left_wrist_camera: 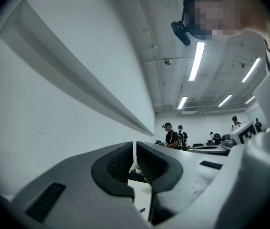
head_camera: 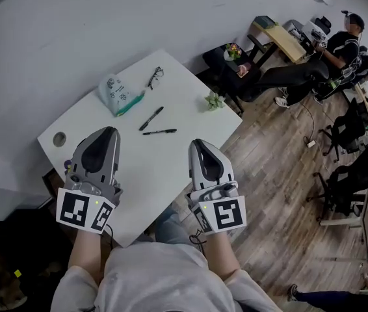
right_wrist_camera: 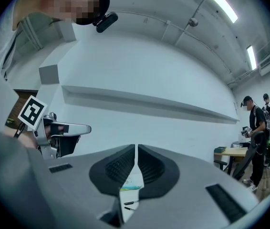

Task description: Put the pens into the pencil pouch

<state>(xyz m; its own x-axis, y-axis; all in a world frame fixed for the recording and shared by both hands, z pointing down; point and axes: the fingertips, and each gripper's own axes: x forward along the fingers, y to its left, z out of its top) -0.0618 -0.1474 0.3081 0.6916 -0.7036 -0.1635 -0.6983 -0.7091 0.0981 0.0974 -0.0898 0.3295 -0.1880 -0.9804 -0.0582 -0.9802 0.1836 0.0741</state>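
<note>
Pointing forward side by side over the near part of the white surface (head_camera: 161,171), both forearms stretch out from the person's lap, and each hand holds its gripper roughly level. The left gripper (head_camera: 108,132) and the right gripper (head_camera: 197,145) have their jaws pressed together, empty. Two black pens (head_camera: 151,118) lie ahead of both, near the pale pencil pouch (head_camera: 115,93).

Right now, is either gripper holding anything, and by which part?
Nothing held. Left gripper and right gripper both have jaws shut together, empty. The two black pens lie on the white table ahead of them.
</note>
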